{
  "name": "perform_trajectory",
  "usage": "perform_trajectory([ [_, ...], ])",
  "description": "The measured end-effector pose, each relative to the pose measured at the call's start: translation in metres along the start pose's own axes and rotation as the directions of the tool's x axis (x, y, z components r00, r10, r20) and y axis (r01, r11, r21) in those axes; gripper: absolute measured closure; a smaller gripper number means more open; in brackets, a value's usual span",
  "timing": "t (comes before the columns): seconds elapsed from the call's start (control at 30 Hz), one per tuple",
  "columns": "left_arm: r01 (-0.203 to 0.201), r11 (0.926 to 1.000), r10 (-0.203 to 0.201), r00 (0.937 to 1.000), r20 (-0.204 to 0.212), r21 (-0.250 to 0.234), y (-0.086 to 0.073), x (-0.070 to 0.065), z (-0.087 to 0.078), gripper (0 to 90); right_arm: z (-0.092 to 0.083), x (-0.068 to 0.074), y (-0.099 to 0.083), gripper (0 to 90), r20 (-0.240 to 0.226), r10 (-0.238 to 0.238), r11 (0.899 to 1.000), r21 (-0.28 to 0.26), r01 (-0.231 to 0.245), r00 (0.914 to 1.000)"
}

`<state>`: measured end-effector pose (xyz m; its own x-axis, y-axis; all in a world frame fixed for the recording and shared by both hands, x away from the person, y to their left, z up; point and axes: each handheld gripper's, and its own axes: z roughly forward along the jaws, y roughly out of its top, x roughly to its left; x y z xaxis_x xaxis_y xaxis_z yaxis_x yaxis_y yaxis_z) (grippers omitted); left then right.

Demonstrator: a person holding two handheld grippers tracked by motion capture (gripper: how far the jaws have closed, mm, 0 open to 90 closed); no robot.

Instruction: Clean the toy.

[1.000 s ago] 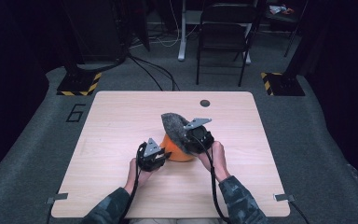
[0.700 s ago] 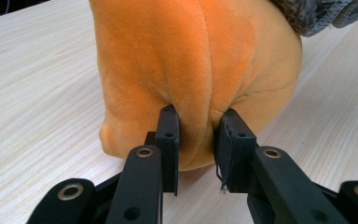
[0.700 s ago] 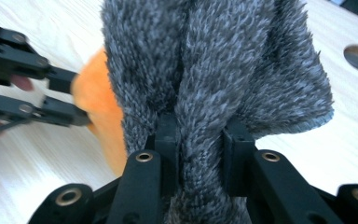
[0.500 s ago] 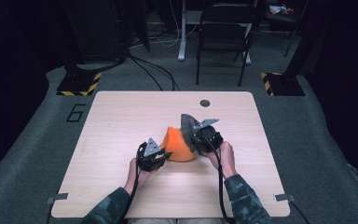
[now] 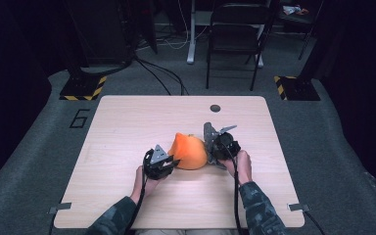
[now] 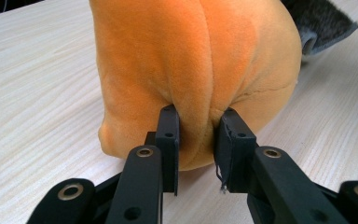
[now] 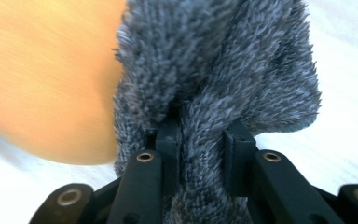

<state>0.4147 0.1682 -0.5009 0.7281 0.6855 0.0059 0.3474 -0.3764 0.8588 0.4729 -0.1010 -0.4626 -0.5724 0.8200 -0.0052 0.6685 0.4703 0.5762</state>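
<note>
Orange plush cushion point(image 5: 190, 152), frame centre, pinched by left claw point(image 6: 196, 135); right claw point(image 7: 200, 135) pinches grey fleece point(image 7: 223, 70) beside it; bench point(image 5: 127, 122) open around.

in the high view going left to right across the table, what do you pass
left gripper shut on the orange plush → orange plush → grey cloth → right gripper shut on the cloth, all on the table
</note>
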Motion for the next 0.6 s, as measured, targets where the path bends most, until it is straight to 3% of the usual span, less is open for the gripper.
perform_trajectory([
  [0.07, 0.006, 1.0, -0.006, 1.0, 0.005, 0.0, 0.0, 0.0, 0.0, 72.3, 0.007, -0.003, -0.003, 72.2, -0.017, 0.04, 0.999, 0.019, -0.04, 0.999],
  [0.2, 0.005, 1.0, -0.005, 1.0, 0.007, 0.0, -0.001, 0.0, 0.0, 72.3, 0.016, -0.005, -0.007, 72.1, 0.004, 0.018, 0.998, 0.067, -0.018, 0.9998],
  [0.4, 0.015, 0.9999, -0.015, 0.9999, 0.006, -0.006, -0.001, 0.001, 0.0, 72.2, 0.015, -0.007, -0.006, 72.2, 0.017, 0.021, 0.997, 0.072, -0.022, 0.9996],
  [0.53, 0.019, 0.9998, -0.019, 0.9998, 0.008, -0.003, -0.002, 0.003, -0.001, 72.0, -0.005, -0.013, -0.001, 72.5, 0.026, 0.031, 1.0, 0.005, -0.031, 0.9992],
  [0.6, 0.02, 0.9998, -0.02, 0.9998, 0.006, -0.004, -0.002, 0.003, -0.001, 71.9, -0.02, -0.012, 0.004, 72.7, 0.004, 0.032, 0.998, -0.048, -0.032, 0.9995],
])
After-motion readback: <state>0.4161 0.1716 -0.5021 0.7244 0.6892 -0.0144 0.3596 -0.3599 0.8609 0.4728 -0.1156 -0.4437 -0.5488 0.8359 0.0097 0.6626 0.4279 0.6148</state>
